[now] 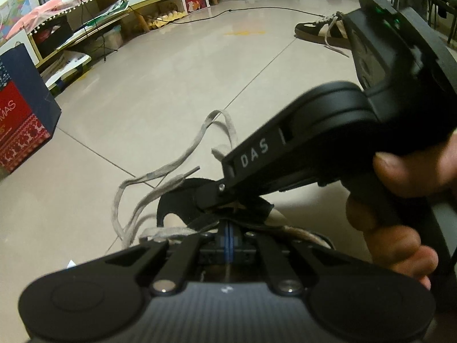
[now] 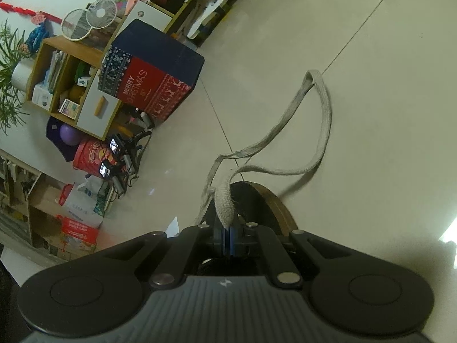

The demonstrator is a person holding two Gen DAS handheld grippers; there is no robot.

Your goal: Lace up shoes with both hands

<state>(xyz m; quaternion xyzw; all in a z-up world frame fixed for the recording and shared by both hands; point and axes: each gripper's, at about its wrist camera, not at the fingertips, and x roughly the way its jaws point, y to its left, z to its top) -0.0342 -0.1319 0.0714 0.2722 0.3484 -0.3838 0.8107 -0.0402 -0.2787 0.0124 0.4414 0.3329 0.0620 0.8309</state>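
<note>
Left gripper [image 1: 228,233]: jaws pressed together over the near shoe [image 1: 182,200], any hold on the grey lace [image 1: 171,168] not discernible; right gripper [image 2: 225,235]: jaws closed, pinching that lace just above the shoe's toe. The shoe, black with tan sole edge, lies on the tiled floor [image 1: 160,85], largely hidden behind both tools. A second shoe [image 1: 320,33] lies well apart, part covered.

Shoe [image 1: 177,200]: black upper, tan sole edge, resting on the tiled floor, largely hidden from both views. Lace [image 2: 324,120]: flat, grey-beige, woven; it rises from the shoe and forms long slack loops lying on the floor beyond. Second shoe [image 1: 320,33]: black with pale stripes, loose lace, well apart.
</note>
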